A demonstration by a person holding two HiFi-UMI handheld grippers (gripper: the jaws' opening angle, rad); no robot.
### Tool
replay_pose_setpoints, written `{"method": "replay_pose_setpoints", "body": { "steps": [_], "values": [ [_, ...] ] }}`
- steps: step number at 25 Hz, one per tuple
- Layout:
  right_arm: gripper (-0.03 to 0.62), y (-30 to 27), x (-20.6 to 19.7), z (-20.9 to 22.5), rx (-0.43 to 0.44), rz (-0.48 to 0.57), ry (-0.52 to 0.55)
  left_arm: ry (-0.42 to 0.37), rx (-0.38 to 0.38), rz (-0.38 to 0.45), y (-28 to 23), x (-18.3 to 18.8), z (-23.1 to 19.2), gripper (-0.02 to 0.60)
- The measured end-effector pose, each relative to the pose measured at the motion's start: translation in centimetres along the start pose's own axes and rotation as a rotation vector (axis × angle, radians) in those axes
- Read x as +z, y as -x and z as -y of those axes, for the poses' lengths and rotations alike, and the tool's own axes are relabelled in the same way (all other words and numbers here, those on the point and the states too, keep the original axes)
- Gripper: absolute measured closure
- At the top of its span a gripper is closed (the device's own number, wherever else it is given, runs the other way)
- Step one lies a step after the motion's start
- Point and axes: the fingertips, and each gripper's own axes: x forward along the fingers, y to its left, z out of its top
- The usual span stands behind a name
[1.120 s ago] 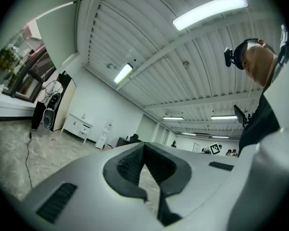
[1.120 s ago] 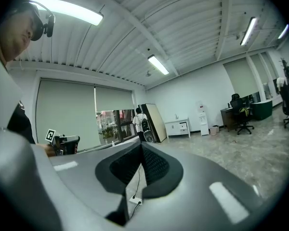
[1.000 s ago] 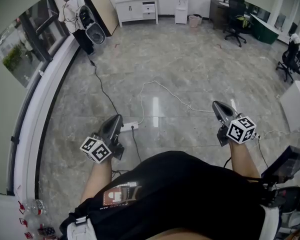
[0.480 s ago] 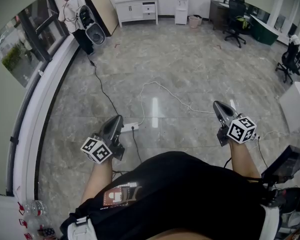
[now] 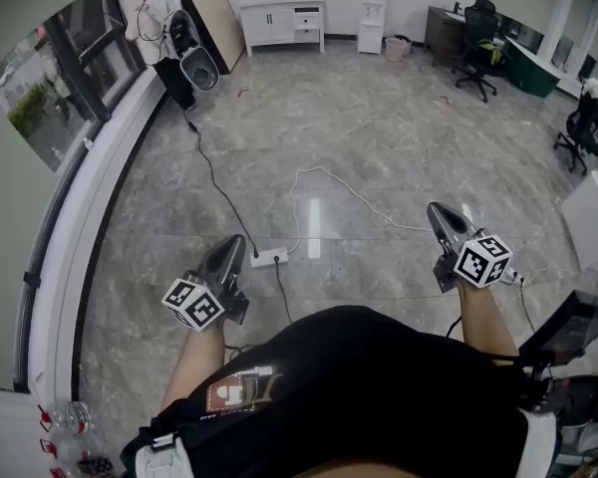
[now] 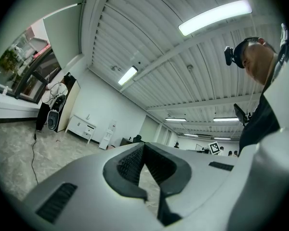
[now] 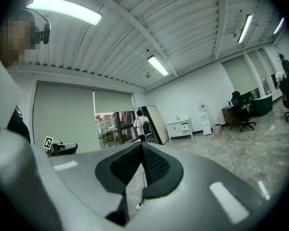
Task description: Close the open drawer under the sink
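The white sink cabinet [image 5: 282, 20] stands against the far wall, with a drawer [image 5: 307, 24] on its right half that juts out slightly. It also shows small in the left gripper view as the cabinet [image 6: 82, 127] and in the right gripper view as the cabinet [image 7: 179, 128]. My left gripper [image 5: 237, 242] and right gripper [image 5: 434, 210] are held in front of my body, far from the cabinet, pointing toward it. The left gripper [image 6: 143, 146] and the right gripper [image 7: 141, 143] both have their jaws together, with nothing between them.
A power strip [image 5: 270, 258] with cables trailing across the marble floor lies just ahead. A person with a backpack [image 5: 159, 18] stands by the glass wall at the far left. A water dispenser [image 5: 374, 8], a bin [image 5: 395, 47] and office chairs [image 5: 475, 68] line the back.
The whole view has slid forward: the power strip and floor cables sit lower in the frame and the cabinet looks slightly nearer. Both grippers keep their pose.
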Motion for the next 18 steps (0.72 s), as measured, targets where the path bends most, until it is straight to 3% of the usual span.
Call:
{"method": "replay_pose_setpoints", "body": {
  "steps": [10, 18],
  "values": [
    [0.597, -4.3, -1.9, -4.4, -0.034, -0.004, -0.020, 0.012, -0.022, -0.022, 2.9, 1.9, -5.7, 0.595],
    [0.597, -5.6, -3.1, -3.2, -0.057, -0.021, -0.043, 0.026, -0.029, -0.050, 1.2, 1.2, -7.3, 0.595]
  ]
}}
